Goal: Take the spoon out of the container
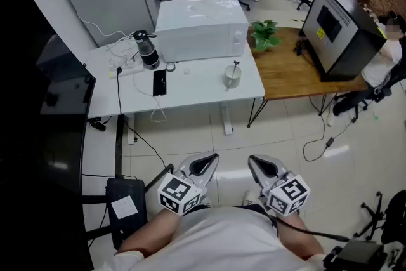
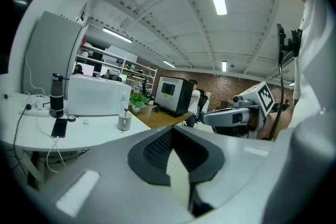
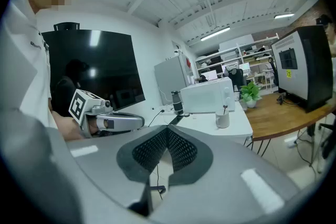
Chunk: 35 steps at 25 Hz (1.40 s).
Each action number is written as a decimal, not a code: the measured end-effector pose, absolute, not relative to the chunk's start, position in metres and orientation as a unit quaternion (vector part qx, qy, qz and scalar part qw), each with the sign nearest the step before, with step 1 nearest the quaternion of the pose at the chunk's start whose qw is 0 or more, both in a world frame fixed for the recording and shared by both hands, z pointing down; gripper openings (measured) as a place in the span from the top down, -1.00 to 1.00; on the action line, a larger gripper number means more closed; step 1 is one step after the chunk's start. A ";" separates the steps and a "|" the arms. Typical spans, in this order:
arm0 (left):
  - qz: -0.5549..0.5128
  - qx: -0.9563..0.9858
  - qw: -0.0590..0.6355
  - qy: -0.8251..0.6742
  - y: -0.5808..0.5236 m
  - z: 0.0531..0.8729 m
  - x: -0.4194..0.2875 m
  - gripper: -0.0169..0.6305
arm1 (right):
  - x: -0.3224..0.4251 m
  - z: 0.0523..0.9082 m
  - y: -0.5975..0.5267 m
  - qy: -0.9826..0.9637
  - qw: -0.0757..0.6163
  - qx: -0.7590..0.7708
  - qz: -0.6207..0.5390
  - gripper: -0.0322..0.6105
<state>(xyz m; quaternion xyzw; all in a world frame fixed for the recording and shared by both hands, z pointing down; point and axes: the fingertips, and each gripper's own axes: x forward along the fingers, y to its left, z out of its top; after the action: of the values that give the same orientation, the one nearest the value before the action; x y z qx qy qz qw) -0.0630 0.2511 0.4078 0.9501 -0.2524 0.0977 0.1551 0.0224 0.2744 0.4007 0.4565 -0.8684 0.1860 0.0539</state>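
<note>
A pale cup (image 1: 232, 76) stands near the front right of the white table (image 1: 196, 89), with a dark spoon (image 1: 236, 65) upright in it. The cup also shows small in the left gripper view (image 2: 124, 122) and the right gripper view (image 3: 223, 120). Both grippers hang close to my body over the floor, well short of the table. My left gripper (image 1: 204, 165) is shut and empty, its pads meeting (image 2: 170, 132). My right gripper (image 1: 263, 168) is likewise shut on nothing (image 3: 168, 131).
On the table are a white microwave (image 1: 202, 28), a black bottle (image 1: 147, 51), a phone (image 1: 159, 82) and cables. A wooden table (image 1: 298, 73) with a plant (image 1: 265, 35) and a black cabinet (image 1: 339, 32) adjoins at right. A black case (image 1: 125, 203) lies on the floor.
</note>
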 end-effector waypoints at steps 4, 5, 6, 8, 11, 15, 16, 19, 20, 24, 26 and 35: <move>0.097 0.951 0.157 -0.250 0.241 0.413 -0.081 0.93 | 0.004 0.400 0.262 -0.867 0.055 0.464 0.174 0.88; 0.097 0.951 0.158 -0.249 0.238 0.415 -0.085 0.93 | 0.001 0.400 0.259 -0.866 0.055 0.466 0.171 0.88; 0.097 0.950 0.159 -0.248 0.234 0.417 -0.087 0.93 | -0.002 0.401 0.256 -0.866 0.056 0.467 0.171 0.88; 0.099 0.950 0.162 -0.248 0.226 0.420 -0.091 0.93 | -0.004 0.403 0.249 -0.864 0.059 0.469 0.175 0.88; 0.096 0.950 0.166 -0.247 0.212 0.423 -0.092 0.93 | -0.004 0.407 0.235 -0.862 0.064 0.470 0.177 0.88; 0.093 0.948 0.169 -0.253 0.184 0.430 -0.088 0.93 | -0.003 0.410 0.201 -0.867 0.065 0.462 0.173 0.88; 0.093 0.947 0.170 -0.257 0.175 0.432 -0.087 0.93 | -0.002 0.412 0.191 -0.870 0.065 0.458 0.172 0.88; 0.095 0.942 0.171 -0.271 0.144 0.437 -0.077 0.93 | 0.006 0.415 0.155 -0.878 0.062 0.443 0.170 0.88; 0.096 0.941 0.170 -0.276 0.131 0.438 -0.072 0.93 | 0.011 0.416 0.141 -0.881 0.061 0.438 0.170 0.88; 0.097 0.935 0.165 -0.298 0.074 0.435 -0.045 0.93 | 0.040 0.416 0.078 -0.889 0.057 0.421 0.172 0.88; 0.093 0.932 0.163 -0.310 0.046 0.428 -0.027 0.93 | 0.058 0.410 0.049 -0.893 0.058 0.412 0.172 0.88; 0.104 0.913 0.168 -0.358 -0.056 0.428 0.040 0.93 | 0.128 0.410 -0.054 -0.913 0.067 0.361 0.177 0.88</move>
<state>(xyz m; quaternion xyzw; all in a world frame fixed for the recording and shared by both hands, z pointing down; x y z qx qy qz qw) 0.0399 -0.0561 0.4281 0.9125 -0.3583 0.1043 0.1676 0.1283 -0.0545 0.4100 0.3606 -0.9133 0.1769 0.0675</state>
